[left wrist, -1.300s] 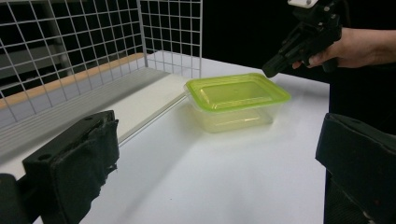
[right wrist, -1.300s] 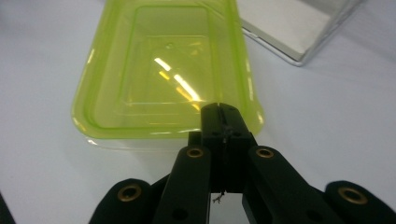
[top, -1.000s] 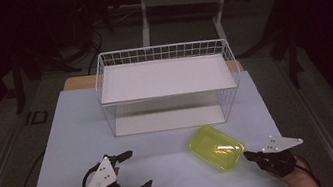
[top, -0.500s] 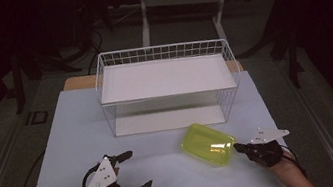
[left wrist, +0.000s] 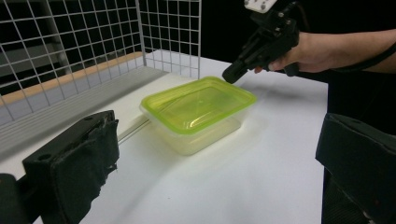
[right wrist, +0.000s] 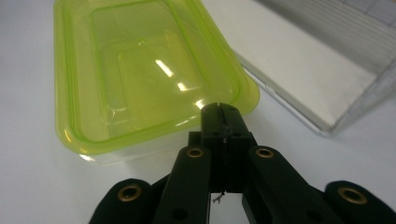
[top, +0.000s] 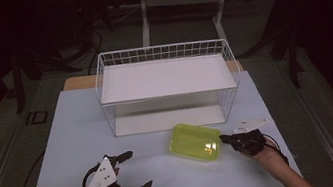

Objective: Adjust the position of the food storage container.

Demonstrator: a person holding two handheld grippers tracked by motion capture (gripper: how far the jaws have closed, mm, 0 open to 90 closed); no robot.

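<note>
The right claw (top: 226,138), jaws pressed together and gripping nothing, is touching the box (top: 196,142) rim. The box is sitting on the desk (top: 60,140) before the rack (top: 166,73). The left claw (top: 134,172) is hanging wide open, empty.

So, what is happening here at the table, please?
A person works at a white table with a gripper in each hand. The right gripper is shut, and its tip is at the rim of a yellow-green lidded container that sits flat on the table, in front of a white wire basket. Whether it pinches the rim or only touches it is hard to tell. The left gripper is open and apart from the container, holding nothing.
</note>
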